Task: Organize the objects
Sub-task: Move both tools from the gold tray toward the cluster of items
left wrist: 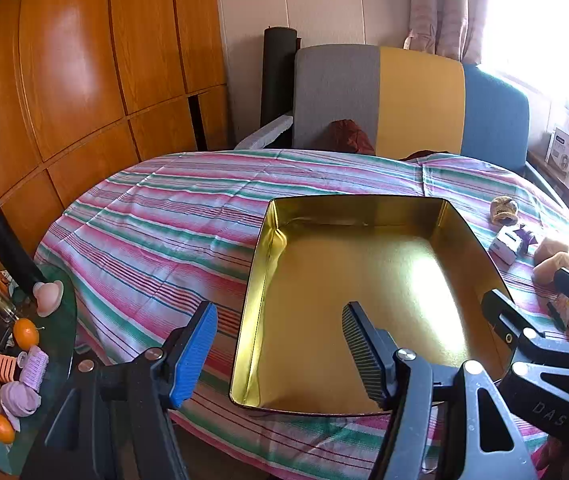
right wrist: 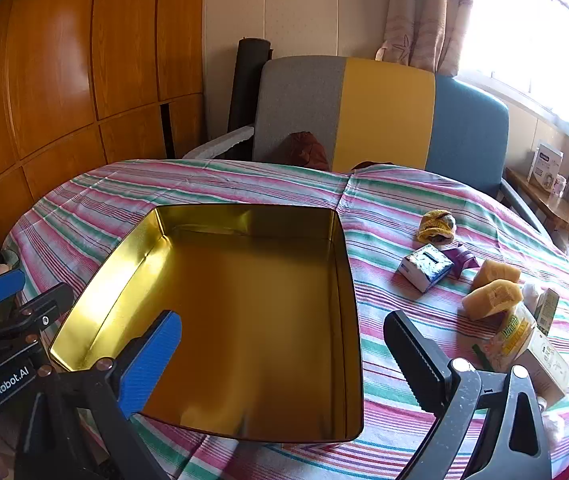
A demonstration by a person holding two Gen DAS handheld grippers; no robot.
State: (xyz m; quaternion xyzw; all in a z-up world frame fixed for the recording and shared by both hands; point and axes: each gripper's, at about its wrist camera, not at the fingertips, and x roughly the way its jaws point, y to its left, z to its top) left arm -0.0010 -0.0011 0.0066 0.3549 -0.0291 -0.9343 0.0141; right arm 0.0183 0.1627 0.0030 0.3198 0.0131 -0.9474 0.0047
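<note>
tin: 1 | sponges: 2 | claws: 2 | oranges: 2

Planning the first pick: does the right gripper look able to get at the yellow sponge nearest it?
Probably yes. The right gripper is open and empty, and the yellow sponge lies uncovered on the striped cloth right of the gold tin, though packets crowd its near side.

Both wrist cameras look down and forward from the table's near edge, close above the gold tin, which both views share; its contents seem nil.
</note>
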